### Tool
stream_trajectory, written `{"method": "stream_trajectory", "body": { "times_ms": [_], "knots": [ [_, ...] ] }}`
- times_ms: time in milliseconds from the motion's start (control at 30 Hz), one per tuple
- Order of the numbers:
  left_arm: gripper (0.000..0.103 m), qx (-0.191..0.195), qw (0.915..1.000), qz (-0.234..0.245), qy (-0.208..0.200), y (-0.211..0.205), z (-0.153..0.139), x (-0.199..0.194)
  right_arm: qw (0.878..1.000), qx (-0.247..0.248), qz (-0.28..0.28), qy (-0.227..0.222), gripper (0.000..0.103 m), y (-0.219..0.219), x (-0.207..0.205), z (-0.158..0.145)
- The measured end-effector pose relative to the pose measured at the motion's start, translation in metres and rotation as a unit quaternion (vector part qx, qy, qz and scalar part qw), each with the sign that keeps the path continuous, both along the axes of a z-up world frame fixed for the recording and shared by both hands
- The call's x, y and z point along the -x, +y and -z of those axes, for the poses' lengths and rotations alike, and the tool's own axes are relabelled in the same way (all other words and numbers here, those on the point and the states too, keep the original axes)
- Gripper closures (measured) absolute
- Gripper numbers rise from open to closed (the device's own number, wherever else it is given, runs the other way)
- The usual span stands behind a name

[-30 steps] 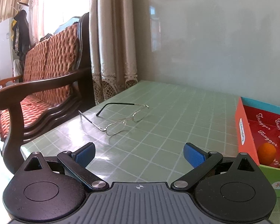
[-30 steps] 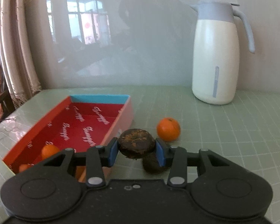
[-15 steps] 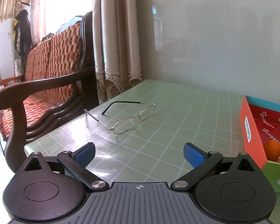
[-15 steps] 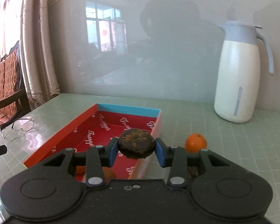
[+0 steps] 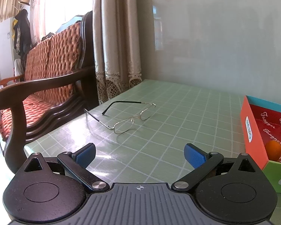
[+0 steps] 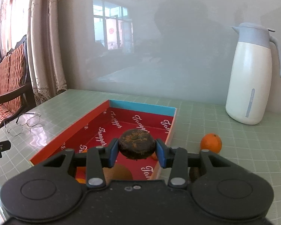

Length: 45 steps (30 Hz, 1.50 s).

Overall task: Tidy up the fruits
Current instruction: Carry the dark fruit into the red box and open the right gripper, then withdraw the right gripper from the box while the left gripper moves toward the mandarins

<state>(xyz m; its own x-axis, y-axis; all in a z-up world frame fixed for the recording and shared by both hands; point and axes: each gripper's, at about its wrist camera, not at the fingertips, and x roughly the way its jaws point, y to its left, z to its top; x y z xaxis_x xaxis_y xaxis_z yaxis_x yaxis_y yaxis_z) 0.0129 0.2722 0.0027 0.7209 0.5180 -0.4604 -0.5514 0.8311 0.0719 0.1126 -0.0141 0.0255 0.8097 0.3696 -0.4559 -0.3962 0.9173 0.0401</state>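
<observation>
Left tongs (image 5: 139, 154): spread wide, holding nothing, low over green-checked counter (image 5: 178, 112). Glasses (image 5: 125, 118) ahead on counter. Red box (image 5: 252, 131) off to right of tongs, oranges (image 5: 273, 148) inside.

Right tongs (image 6: 137, 151): pinching dark brown fruit (image 6: 137, 143) between blue pads (image 6: 113, 151), held above near end of red box. Orange (image 6: 210, 143) on counter just right of box, beyond right pad. White jug (image 6: 251, 75) farther back.

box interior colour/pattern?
Red with white cursive lettering on the box floor, blue far end wall. Clearest in the right wrist view.
</observation>
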Motion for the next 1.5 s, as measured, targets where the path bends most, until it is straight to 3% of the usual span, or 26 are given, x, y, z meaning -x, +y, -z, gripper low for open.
{"method": "stream_trajectory", "body": {
  "times_ms": [833,900,1000,1133,1500],
  "knots": [
    [0.003,-0.003,1.0000,0.002,0.003,-0.004,-0.001,0.000,1.000,0.004,-0.005,0.004,0.063,0.013,-0.004,0.009],
    [0.003,-0.004,1.0000,0.003,0.003,-0.005,-0.001,-0.001,1.000,0.008,-0.003,0.007,0.061,0.013,-0.005,0.010],
    [0.003,-0.006,1.0000,0.006,0.006,-0.007,-0.001,-0.002,1.000,0.003,0.005,0.001,0.047,0.009,-0.003,0.009],
    [0.003,-0.008,0.9999,0.009,0.007,-0.010,-0.001,-0.003,1.000,-0.019,0.007,-0.004,0.047,0.000,0.002,0.003],
    [0.003,-0.006,0.9997,0.023,-0.003,-0.022,-0.007,-0.008,0.999,-0.016,0.036,-0.015,0.047,-0.029,0.001,-0.005]
  ]
}}
